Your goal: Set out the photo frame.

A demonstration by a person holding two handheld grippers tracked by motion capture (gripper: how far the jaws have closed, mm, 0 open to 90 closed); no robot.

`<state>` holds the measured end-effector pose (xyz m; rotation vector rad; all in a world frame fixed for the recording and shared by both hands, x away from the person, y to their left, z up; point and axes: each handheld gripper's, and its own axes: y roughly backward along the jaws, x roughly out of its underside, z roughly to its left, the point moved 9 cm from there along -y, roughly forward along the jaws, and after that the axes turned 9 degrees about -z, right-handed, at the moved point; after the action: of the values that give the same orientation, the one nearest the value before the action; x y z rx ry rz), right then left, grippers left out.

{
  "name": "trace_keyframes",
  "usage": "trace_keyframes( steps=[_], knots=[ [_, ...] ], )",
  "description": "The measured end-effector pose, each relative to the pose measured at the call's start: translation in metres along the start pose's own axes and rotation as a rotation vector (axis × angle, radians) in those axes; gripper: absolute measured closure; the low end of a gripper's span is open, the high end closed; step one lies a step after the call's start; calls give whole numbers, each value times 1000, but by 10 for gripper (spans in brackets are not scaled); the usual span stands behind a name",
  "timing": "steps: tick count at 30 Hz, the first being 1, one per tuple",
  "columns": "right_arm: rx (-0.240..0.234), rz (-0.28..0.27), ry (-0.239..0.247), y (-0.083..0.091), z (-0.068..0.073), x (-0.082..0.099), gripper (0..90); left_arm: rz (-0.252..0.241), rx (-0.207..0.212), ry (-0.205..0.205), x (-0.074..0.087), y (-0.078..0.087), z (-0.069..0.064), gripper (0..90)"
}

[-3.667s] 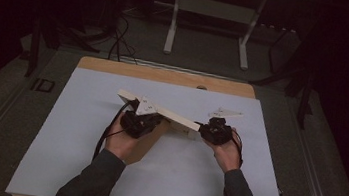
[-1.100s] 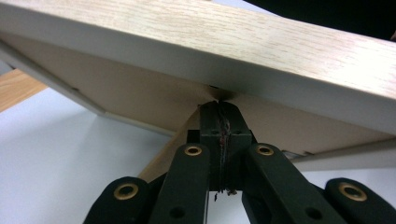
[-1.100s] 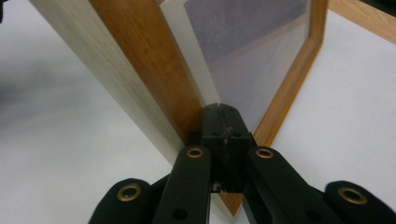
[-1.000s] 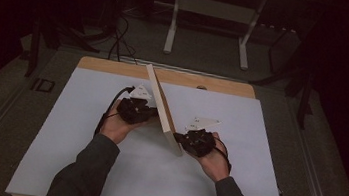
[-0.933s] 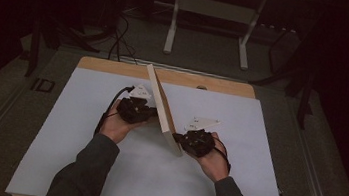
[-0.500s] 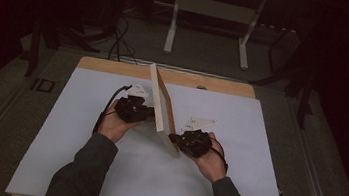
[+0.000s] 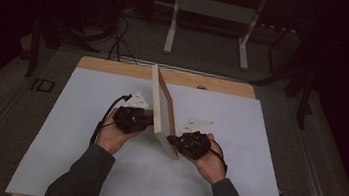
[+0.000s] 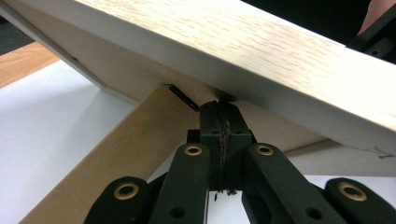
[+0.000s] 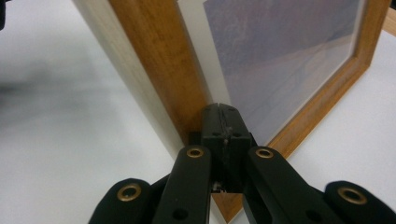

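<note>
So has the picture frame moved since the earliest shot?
Yes. The picture frame lay low and crosswise between the hands; now it stands on edge, its far end reaching the table's bare wooden strip.

Dim high view — gripper views bright, soft.

On the one desk (image 7: 78, 167) covered by one white sheet (image 7: 262, 189) stands one wooden picture frame (image 7: 161, 107) with one brown back stand (image 8: 116, 158), flanked by two claws, the left claw (image 7: 132, 119) and the right claw (image 7: 192, 143), each held in one of two hands.
</note>
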<state>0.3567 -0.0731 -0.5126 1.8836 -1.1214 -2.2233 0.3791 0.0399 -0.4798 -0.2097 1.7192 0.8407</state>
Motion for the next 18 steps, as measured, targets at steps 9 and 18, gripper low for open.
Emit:
trace_keyframes(
  steps=[9,18],
  knots=[
    [-19,8,32,5,8,0,900,-12,19,17,-3,2,0,900],
    [-36,9,41,0,14,-3,900,-19,65,80,-2,-1,12,900]
  ],
)
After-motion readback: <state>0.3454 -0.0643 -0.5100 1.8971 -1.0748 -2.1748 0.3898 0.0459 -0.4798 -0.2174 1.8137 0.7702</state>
